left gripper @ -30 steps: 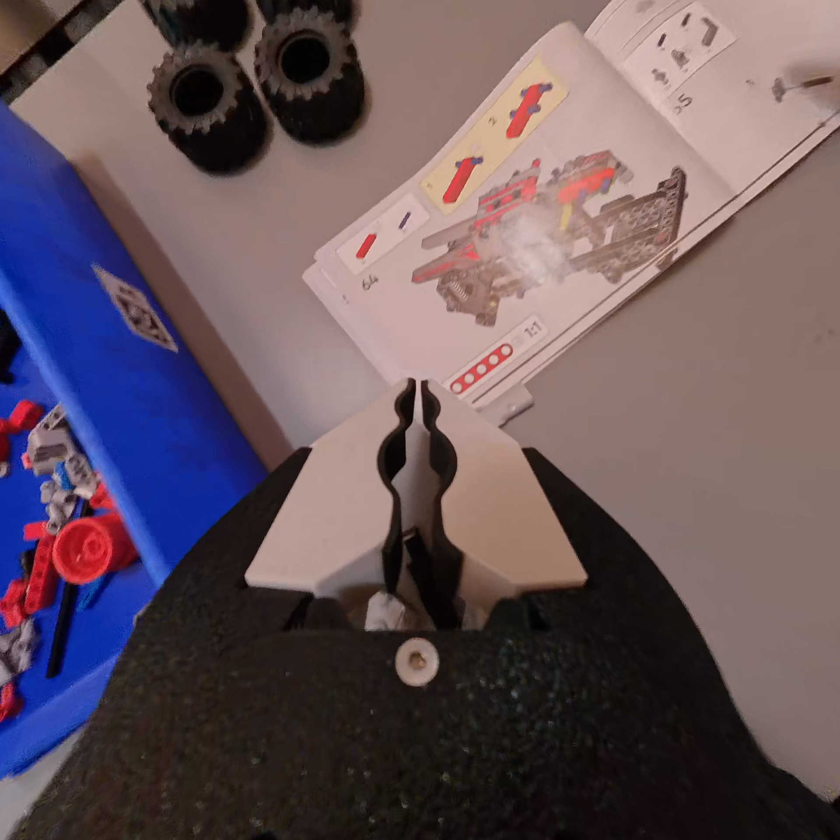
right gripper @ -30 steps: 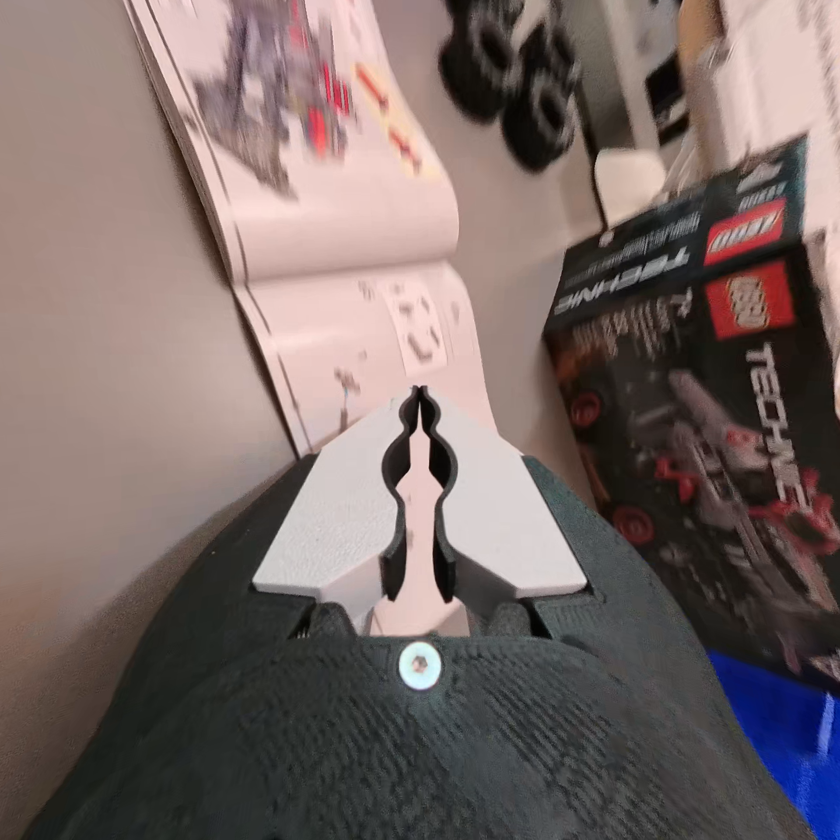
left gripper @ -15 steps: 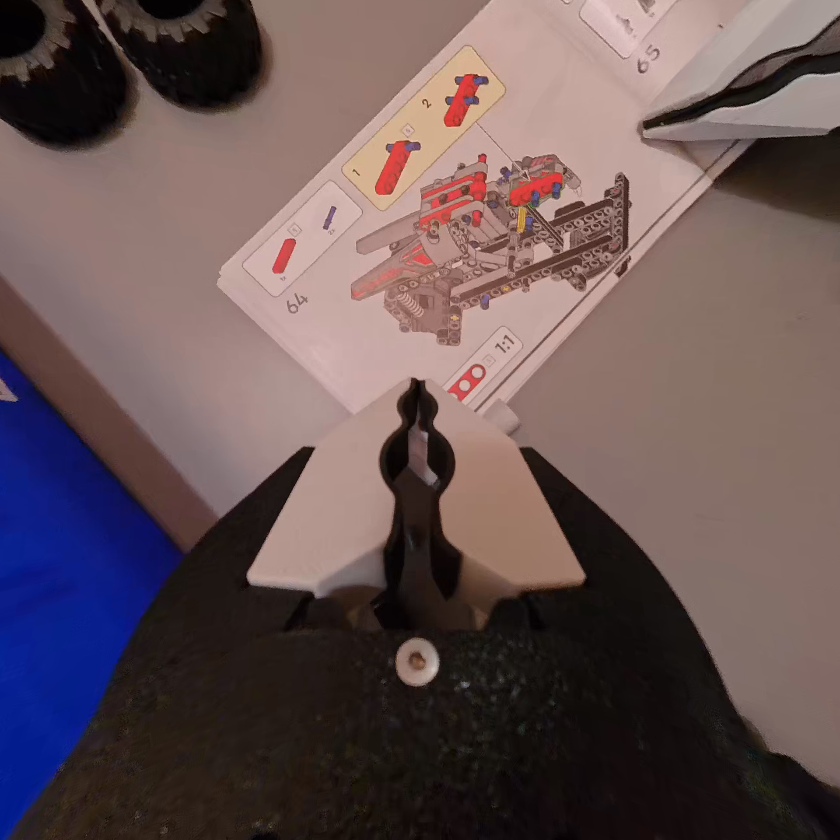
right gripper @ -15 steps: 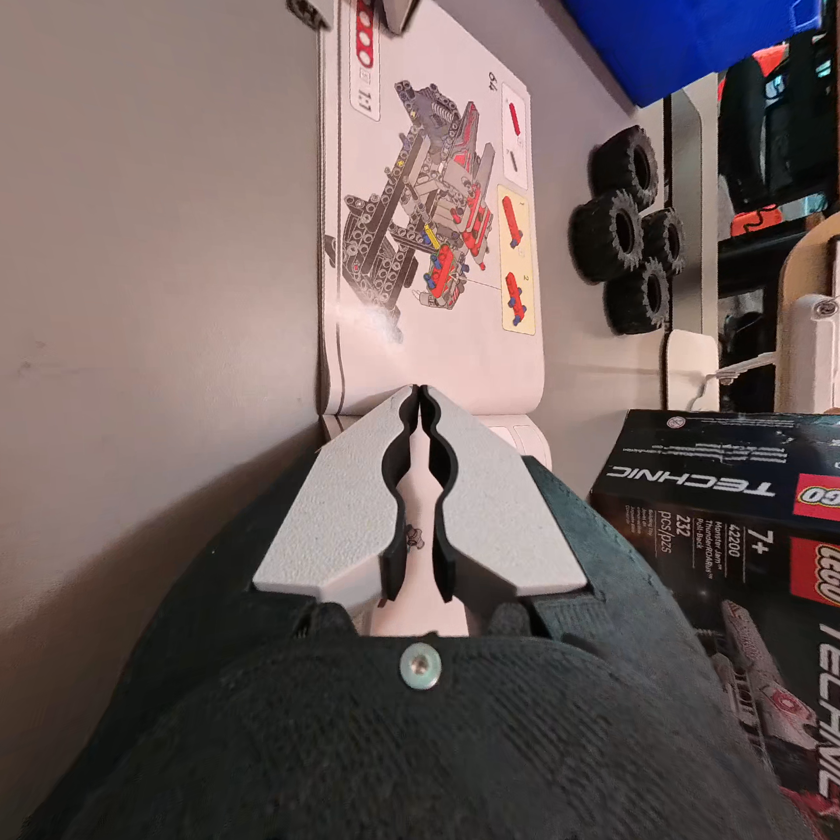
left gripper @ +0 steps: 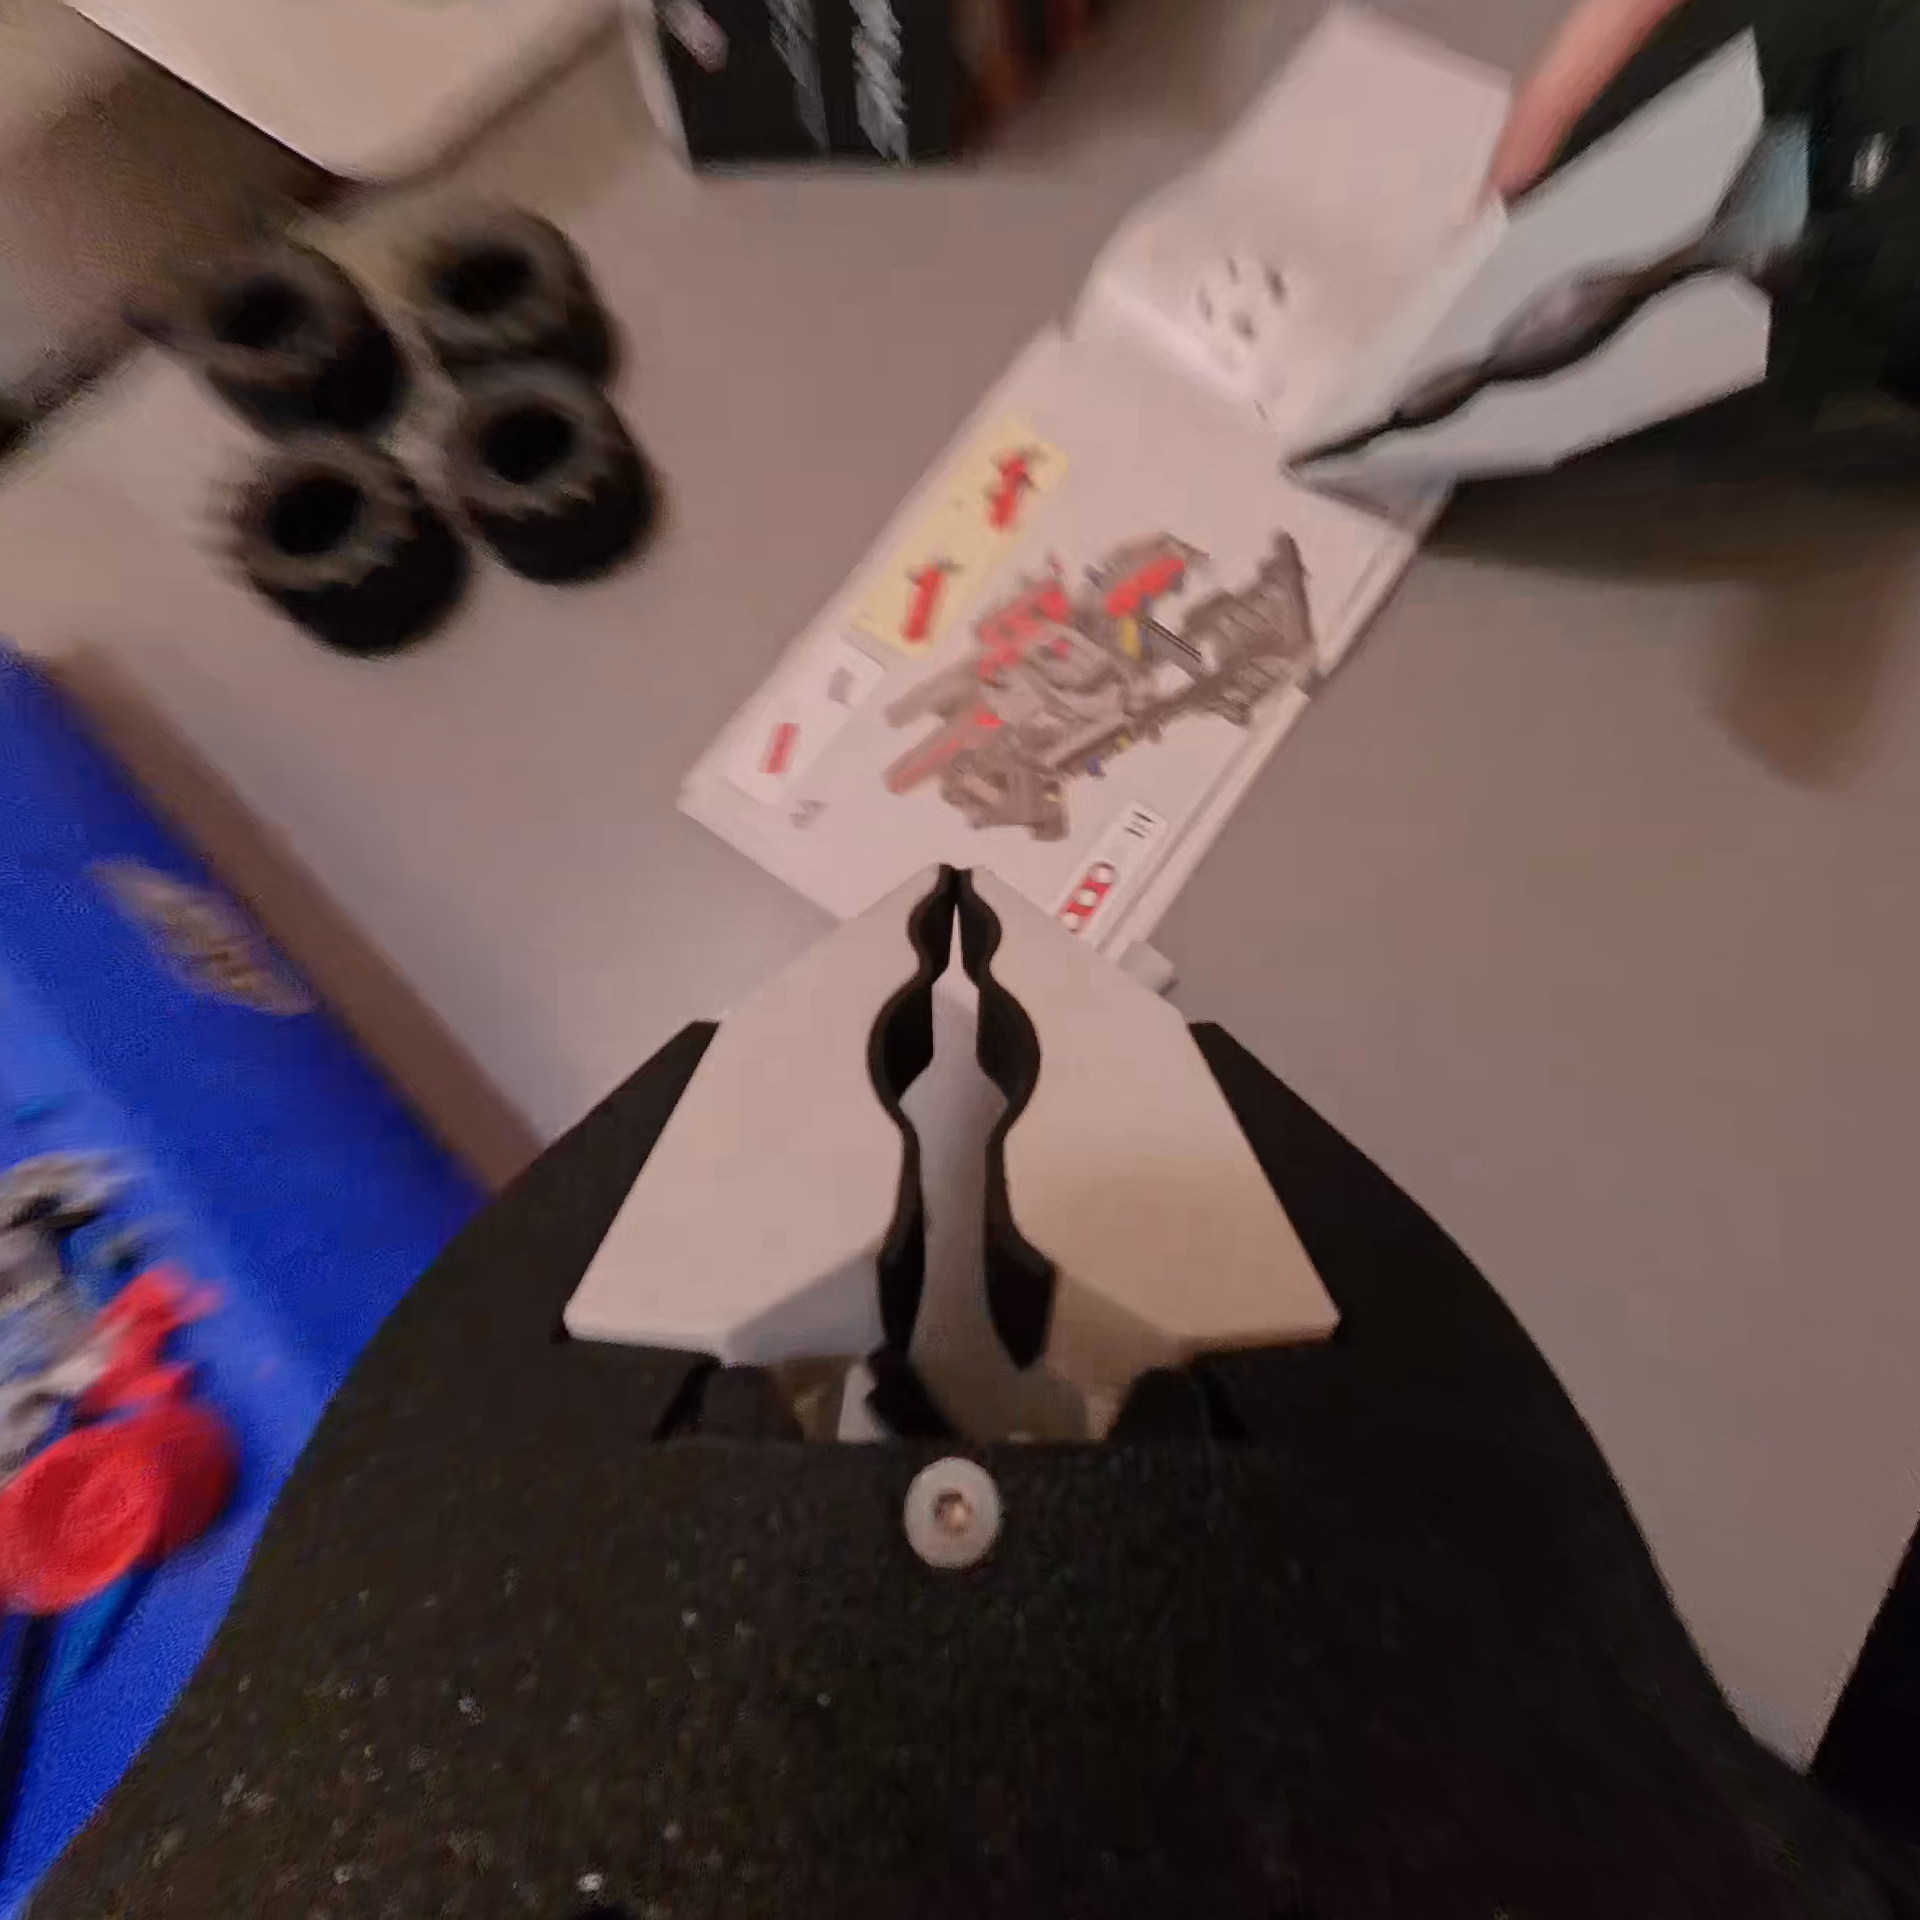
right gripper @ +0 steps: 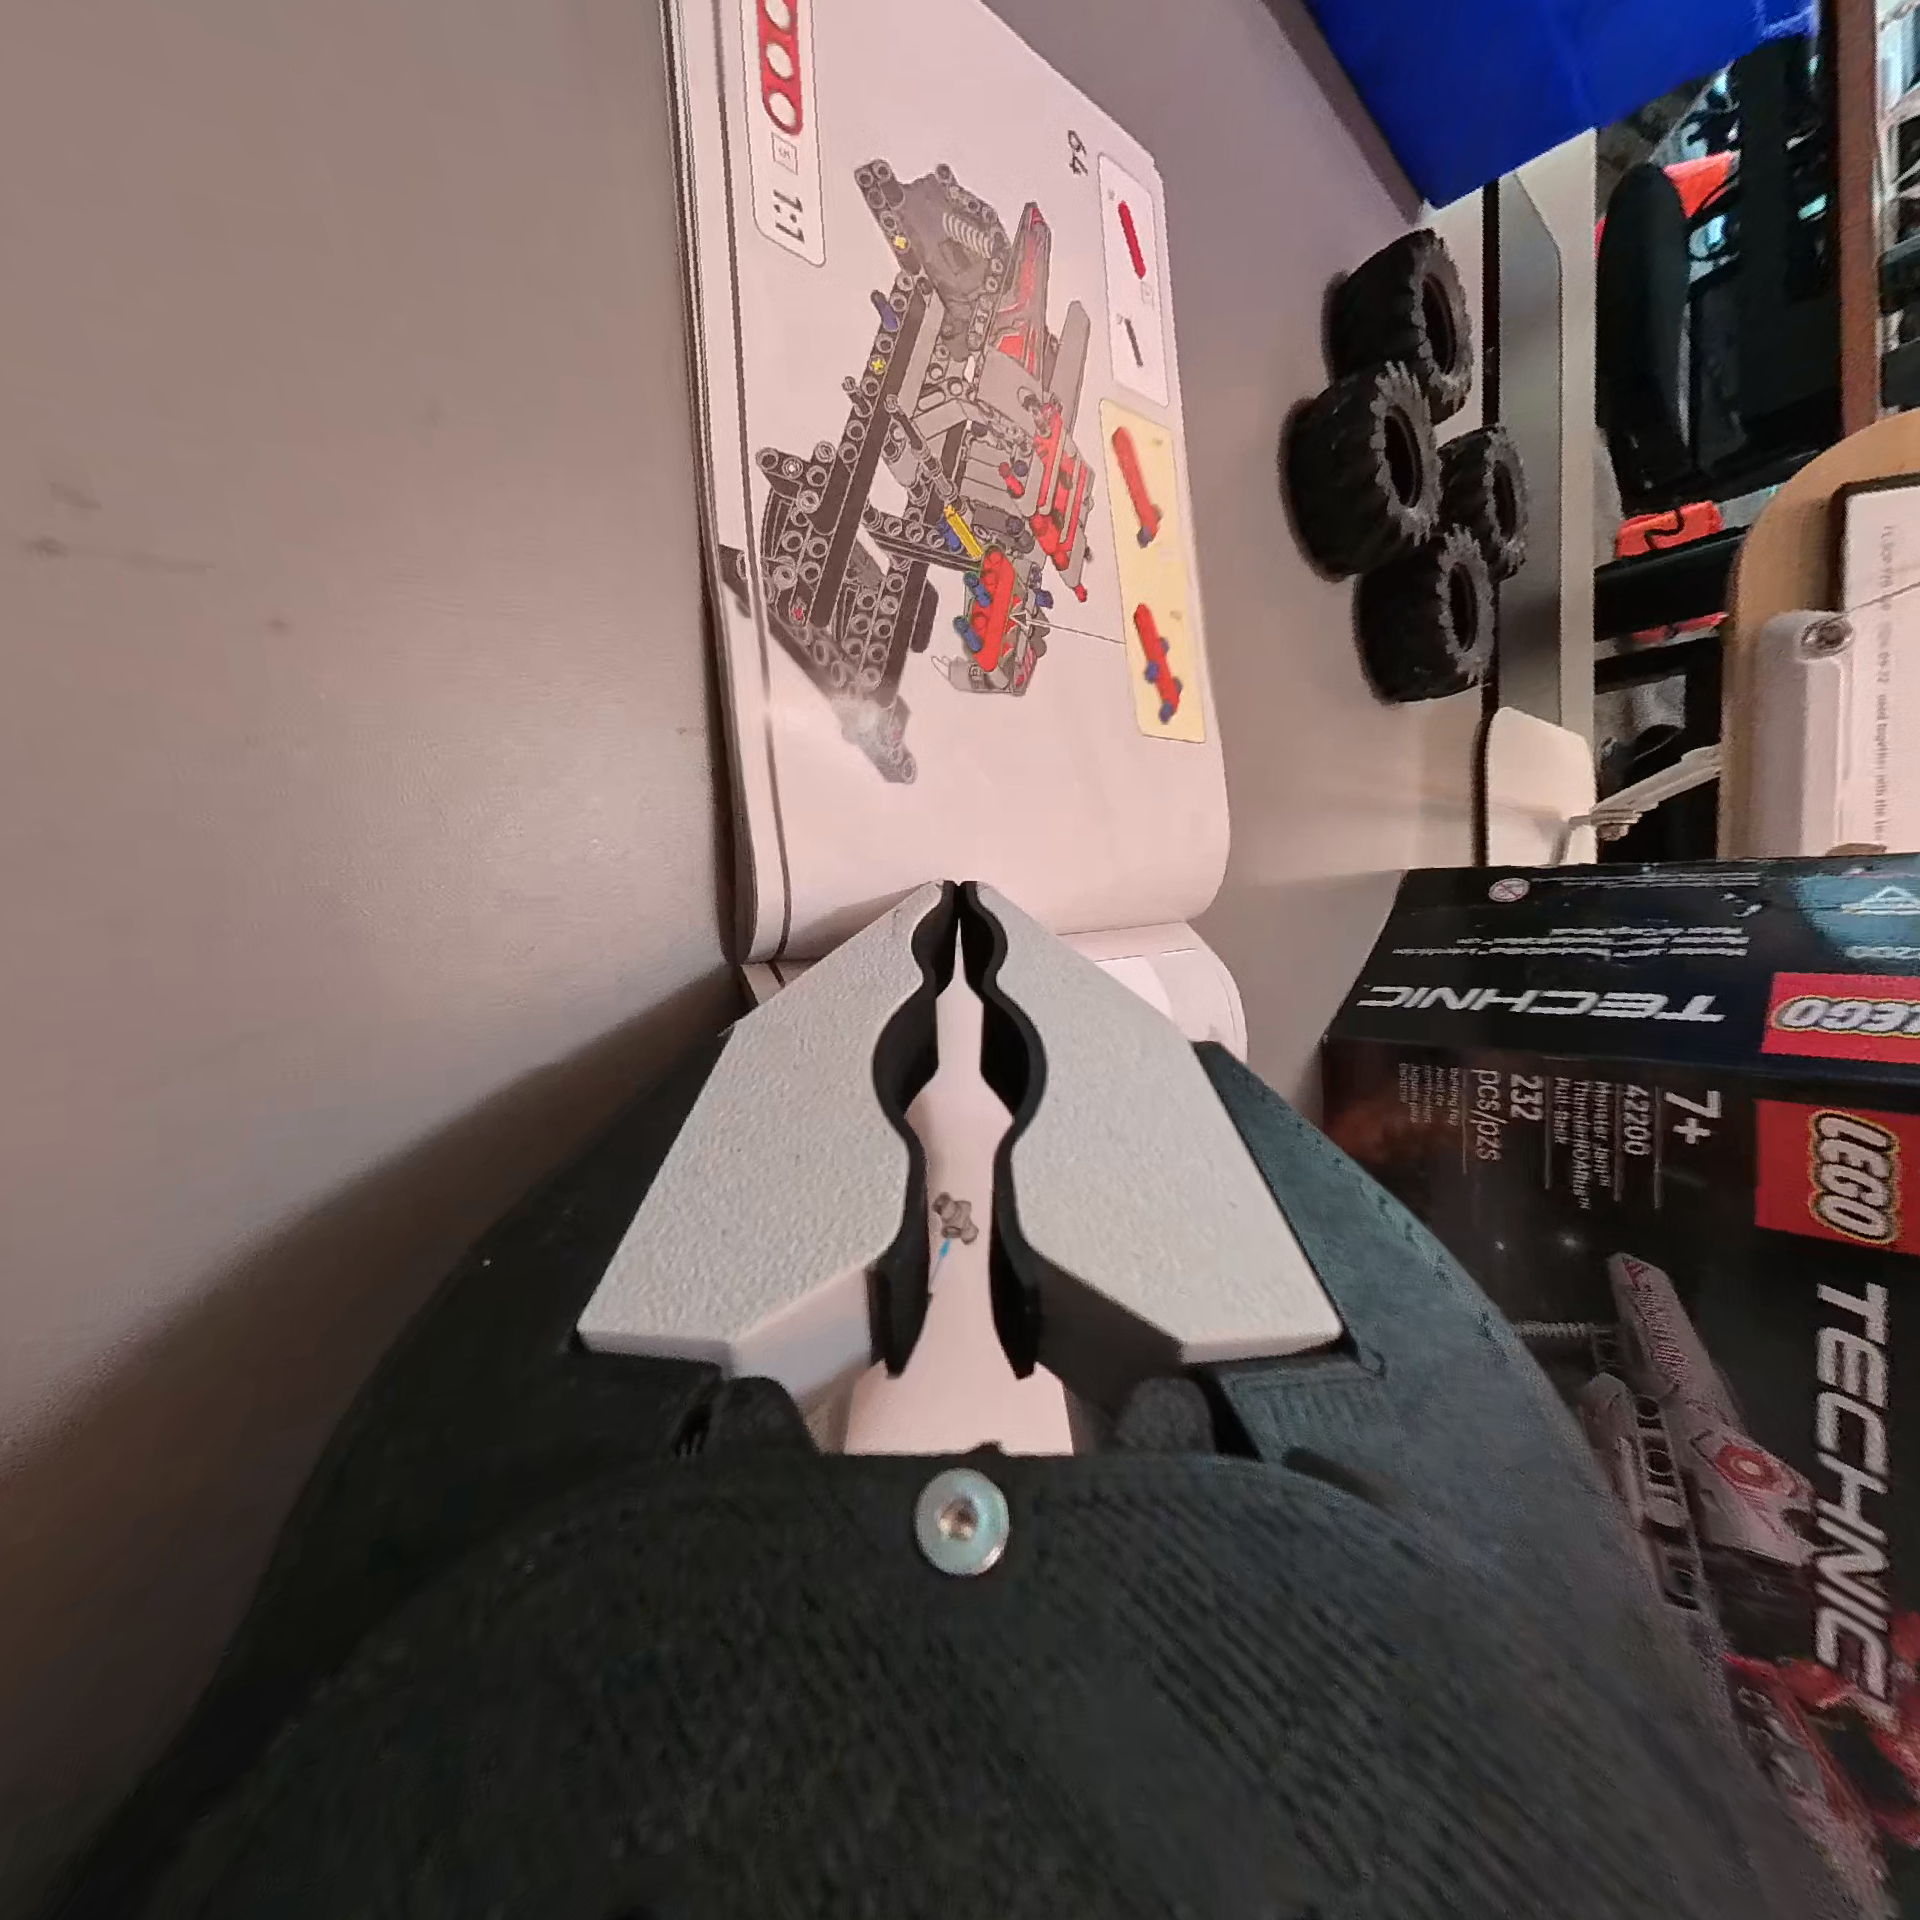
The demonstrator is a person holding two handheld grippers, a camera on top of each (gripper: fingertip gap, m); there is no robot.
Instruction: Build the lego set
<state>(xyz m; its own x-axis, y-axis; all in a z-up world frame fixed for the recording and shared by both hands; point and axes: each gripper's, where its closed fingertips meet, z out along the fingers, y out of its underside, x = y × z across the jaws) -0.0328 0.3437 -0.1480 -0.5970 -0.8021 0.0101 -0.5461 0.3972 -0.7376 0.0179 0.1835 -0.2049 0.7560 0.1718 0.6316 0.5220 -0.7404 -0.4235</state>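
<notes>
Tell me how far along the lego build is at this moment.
Done: little shows; no assembled model is in view. In hand: nothing. The left gripper and right gripper have shut, empty jaws over the open instruction booklet. Left: four black tyres sit loose, and parts lie unsorted in the blue tray.

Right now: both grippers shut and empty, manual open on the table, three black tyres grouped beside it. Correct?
One error: there are four black tyres, not three. The right wrist view shows them clustered beside the open manual on the table. The rest stands: left gripper and right gripper are both shut and empty.
</notes>
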